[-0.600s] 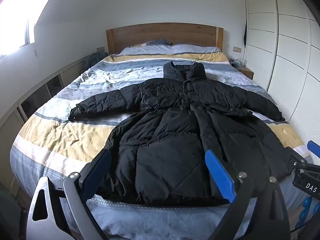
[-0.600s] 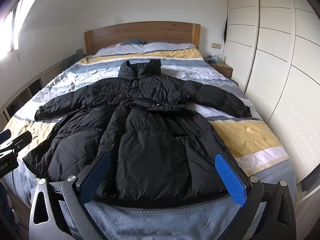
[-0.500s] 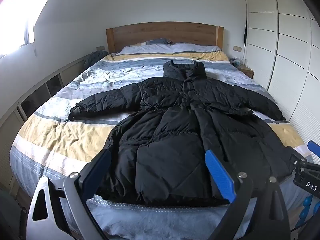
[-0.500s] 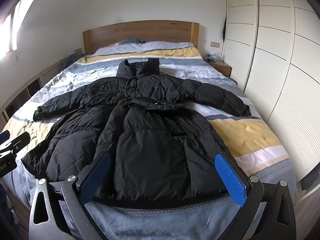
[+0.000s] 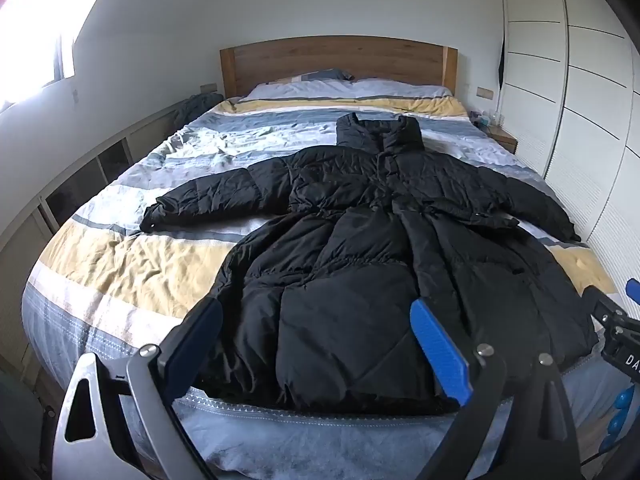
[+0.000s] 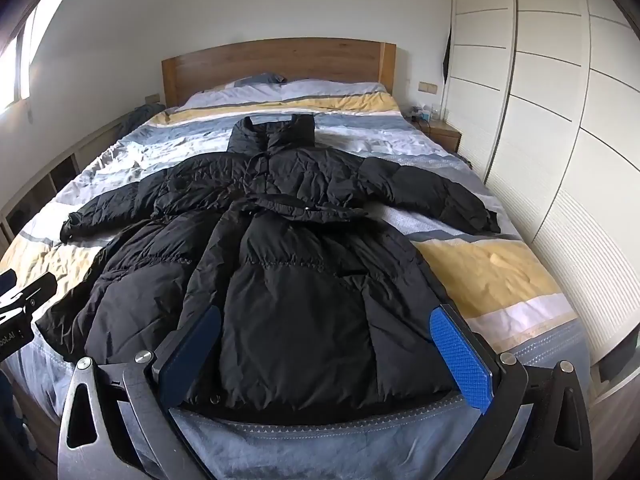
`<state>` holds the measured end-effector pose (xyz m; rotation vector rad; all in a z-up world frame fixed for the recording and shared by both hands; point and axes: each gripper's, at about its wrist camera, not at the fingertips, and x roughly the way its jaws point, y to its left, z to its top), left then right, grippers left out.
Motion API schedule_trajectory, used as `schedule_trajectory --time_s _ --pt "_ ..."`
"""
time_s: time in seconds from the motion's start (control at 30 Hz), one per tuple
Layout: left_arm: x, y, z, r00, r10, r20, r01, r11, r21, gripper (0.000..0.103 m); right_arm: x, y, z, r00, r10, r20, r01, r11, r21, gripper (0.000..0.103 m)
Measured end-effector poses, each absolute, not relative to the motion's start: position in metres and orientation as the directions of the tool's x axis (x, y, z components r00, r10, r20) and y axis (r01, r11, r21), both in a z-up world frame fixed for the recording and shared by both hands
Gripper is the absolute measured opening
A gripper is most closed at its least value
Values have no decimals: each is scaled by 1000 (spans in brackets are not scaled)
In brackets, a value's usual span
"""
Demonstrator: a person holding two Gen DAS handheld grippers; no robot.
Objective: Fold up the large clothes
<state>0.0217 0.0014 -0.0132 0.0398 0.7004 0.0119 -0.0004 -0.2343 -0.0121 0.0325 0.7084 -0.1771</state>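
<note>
A long black puffer coat (image 5: 360, 240) (image 6: 288, 248) lies face up and spread out on the bed, collar toward the headboard, both sleeves stretched out sideways, hem at the foot edge. My left gripper (image 5: 316, 320) hovers above the hem's left half, open, its blue pads wide apart with nothing pressed between them. My right gripper (image 6: 326, 322) hangs over the hem's right half, open as well. The right gripper's tip (image 5: 624, 328) shows at the right edge of the left wrist view; the left gripper's body (image 6: 20, 304) shows at the left edge of the right wrist view.
The bed (image 5: 120, 264) has a striped yellow, grey and white cover and a wooden headboard (image 5: 336, 56) with pillows. White wardrobe doors (image 6: 560, 160) line the right side, a nightstand (image 6: 444, 134) stands beside them. Low shelving (image 5: 72, 184) runs along the left wall.
Both views have shifted only slightly; the coat sits a touch lower in the frames. Both grippers stay open and the coat lies unmoved.
</note>
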Motion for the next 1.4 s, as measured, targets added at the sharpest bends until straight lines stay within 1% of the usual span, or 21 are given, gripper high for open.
schedule_trajectory --time_s 0.33,0.47,1.0,1.27,1.4 --pt "29 -1 -17 769 17 -639 8 999 36 96 8 -238 -10 742 -156 -651 179 983 -32 103" --pt "32 -6 -18 771 22 -637 15 998 53 96 10 -241 -12 740 -159 -653 183 983 -31 103" --pt "42 -9 -26 749 -15 -662 39 999 23 96 21 -246 -21 724 -168 -669 196 980 -34 103" --pt "47 -11 -29 746 -8 -665 35 999 28 96 28 -249 -27 716 -176 -675 200 979 -43 103" --pt "49 -10 -30 739 -31 -673 50 999 8 96 37 -250 -31 711 -175 -681 198 979 -45 103"
